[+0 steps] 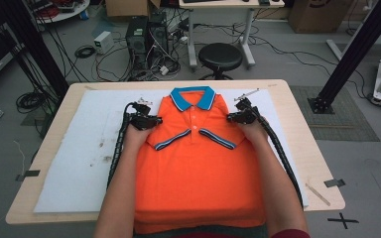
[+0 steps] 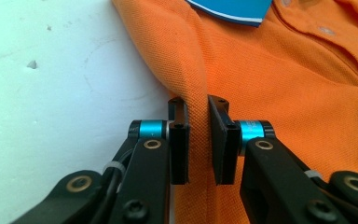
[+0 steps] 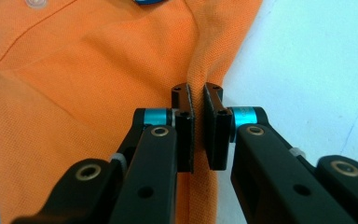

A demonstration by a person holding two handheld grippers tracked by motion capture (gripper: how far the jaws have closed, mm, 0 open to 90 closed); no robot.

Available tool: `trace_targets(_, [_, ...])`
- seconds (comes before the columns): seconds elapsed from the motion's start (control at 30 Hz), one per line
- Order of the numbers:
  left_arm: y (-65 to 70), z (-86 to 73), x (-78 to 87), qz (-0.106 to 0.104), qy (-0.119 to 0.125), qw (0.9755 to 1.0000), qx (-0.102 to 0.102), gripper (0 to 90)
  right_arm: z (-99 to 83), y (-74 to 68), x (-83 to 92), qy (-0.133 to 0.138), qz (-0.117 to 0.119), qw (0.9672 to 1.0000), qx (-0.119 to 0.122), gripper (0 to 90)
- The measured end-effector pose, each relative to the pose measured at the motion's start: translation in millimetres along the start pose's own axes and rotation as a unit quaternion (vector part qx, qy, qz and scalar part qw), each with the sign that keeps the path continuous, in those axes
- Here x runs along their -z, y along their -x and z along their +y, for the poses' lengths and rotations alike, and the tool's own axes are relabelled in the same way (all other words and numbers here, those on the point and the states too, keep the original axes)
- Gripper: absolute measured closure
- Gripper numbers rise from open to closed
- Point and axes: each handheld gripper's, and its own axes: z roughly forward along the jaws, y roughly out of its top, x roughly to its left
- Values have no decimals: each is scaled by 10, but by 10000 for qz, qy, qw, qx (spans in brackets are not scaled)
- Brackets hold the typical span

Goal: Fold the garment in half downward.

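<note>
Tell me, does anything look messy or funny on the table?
Mostly tidy. The orange shirt lies flat with both sleeves folded in, but the white mat under it has dark smudges left of the shirt, and the shirt's bottom edge hangs over the table's near edge.

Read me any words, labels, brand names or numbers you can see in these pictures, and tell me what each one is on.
No text can be read.
The cardboard box at the top right has a dark mark, too blurred to read.
The shirt, its collar and both grippers bear no lettering.

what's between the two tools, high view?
The chest of the orange polo shirt: button placket and both folded-in sleeves, between left tool and right tool, each pinching a shoulder.
</note>
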Motion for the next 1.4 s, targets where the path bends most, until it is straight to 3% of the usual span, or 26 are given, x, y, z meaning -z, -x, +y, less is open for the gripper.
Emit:
trace_targets(0.2, [14,20,-6,72,-22,9999,-71,802,4,15,14,9,-50,10000,-64,862])
trace_targets(0.33, [-7,54,-50,43,77,9998,200,820,26,5,20,28,-288,9996,67,873])
trace_targets(0.43, [-9,111,-100,123,26,9998,161,830,44,19,29,101,-574,9983,81,876])
trace_targets(0.47, [-3,125,-113,194,52,9998,82,831,48,41,37,116,-686,9976,56,876])
trace_targets(0.53, [2,141,-138,273,155,9995,24,833,58,114,66,201,-651,9976,-73,877])
trace_targets(0.67, [-10,162,-169,357,408,9985,116,837,121,170,111,280,-735,9968,-121,877])
trace_targets(0.77, [-28,278,-175,375,170,9991,117,837,189,153,152,367,-886,9954,-62,878])
trace_targets(0.8, [-19,310,-153,400,328,9986,81,837,215,142,168,403,-950,9947,-39,878])
trace_targets(0.87, [-12,343,-96,250,601,9977,178,837,258,111,203,442,-1096,9930,28,878])
trace_targets(1.0, [-14,327,-28,88,555,9981,246,836,268,87,249,450,-889,9949,132,877])
trace_targets(1.07, [-12,308,23,-22,607,9978,271,835,258,75,277,498,-661,9965,84,876])
trace_targets(1.17, [7,284,99,-129,702,9969,340,833,248,28,341,579,-532,9968,148,876])
trace_targets(1.4, [96,275,263,-185,786,9966,131,832,199,-68,462,648,-423,9966,265,875])
